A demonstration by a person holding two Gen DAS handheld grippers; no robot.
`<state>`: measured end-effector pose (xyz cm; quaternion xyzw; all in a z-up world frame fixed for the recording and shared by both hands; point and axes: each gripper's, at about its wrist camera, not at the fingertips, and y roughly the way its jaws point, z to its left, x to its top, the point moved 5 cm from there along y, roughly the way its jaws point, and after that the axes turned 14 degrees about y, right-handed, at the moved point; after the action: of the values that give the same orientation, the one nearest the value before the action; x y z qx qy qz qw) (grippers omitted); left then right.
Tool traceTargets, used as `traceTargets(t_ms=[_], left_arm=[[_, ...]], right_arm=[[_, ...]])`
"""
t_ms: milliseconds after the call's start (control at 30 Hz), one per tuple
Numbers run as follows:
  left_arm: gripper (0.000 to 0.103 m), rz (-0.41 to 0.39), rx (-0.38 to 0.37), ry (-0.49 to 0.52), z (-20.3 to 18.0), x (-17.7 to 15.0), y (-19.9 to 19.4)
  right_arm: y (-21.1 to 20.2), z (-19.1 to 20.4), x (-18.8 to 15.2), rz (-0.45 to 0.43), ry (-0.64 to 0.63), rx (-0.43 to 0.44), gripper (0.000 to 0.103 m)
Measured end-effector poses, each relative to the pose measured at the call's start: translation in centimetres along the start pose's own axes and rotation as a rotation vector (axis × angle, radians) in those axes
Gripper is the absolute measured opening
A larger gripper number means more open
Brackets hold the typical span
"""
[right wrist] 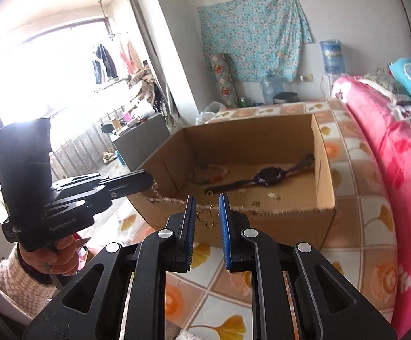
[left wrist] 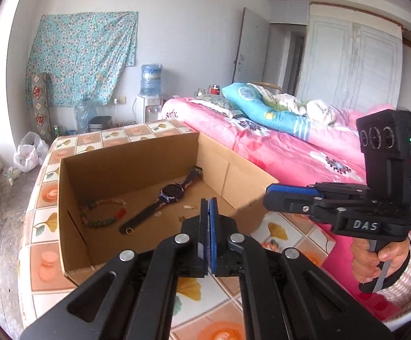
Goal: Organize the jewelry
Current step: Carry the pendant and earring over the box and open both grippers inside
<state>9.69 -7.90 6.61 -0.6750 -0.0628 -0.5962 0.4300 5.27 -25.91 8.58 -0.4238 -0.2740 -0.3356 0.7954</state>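
Observation:
A thin gold necklace with clover links hangs between my two grippers, just in front of the cardboard box. The right gripper has its jaws narrowly apart, pinching the clover part. Its chain end runs up to the tip of my left gripper, which is shut on it. In the left wrist view the left gripper has its pads pressed together above the box, and the chain is hidden there. The right gripper hovers beside it. Inside lie a dark watch, a bead bracelet and small gold pieces.
The box stands on a surface with a tiled leaf-pattern cover. A bed with pink bedding runs along its right side. A person's hand in a knitted sleeve holds the right gripper's handle. A water dispenser stands at the far wall.

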Motion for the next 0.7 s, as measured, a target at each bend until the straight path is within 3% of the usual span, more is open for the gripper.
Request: traceTargets(t_ms=[133, 233, 367, 500, 533, 633, 700], left_arm=[[0.0, 0.073, -0.036, -0.092, 3.5, 0.4, 2.7], [0.0, 0.146, -0.062, -0.171, 5.9, -0.2, 5.0], [0.001, 0.227, -0.052, -0.197, 7.7, -1.2, 7.2], [0.001, 0.306, -0.054, -0.226, 8.2, -2.5, 8.8], [0.003, 0.315, -0.053, -0.226, 8.3, -2.6, 9.0], [0.024, 0.331, -0.055, -0.242, 8.5, -3.1, 9.1], [0.025, 0.321, -0.06, -0.24, 8.4, -3.0, 9.0]], right_arm=[[2.6, 0.8, 2.7, 0.047, 0.017, 0.069, 0.014], [6.0, 0.1, 4.2, 0.143, 0.094, 0.11, 0.014], [10.7, -1.4, 5.2, 0.286, 0.199, 0.097, 0.014], [13.5, -2.4, 4.2, 0.402, 0.279, 0.096, 0.016], [13.9, -2.7, 4.2, 0.412, 0.294, 0.094, 0.017], [13.5, -3.2, 3.8, 0.418, 0.323, 0.093, 0.017], [13.3, -3.3, 3.8, 0.414, 0.326, 0.093, 0.017]])
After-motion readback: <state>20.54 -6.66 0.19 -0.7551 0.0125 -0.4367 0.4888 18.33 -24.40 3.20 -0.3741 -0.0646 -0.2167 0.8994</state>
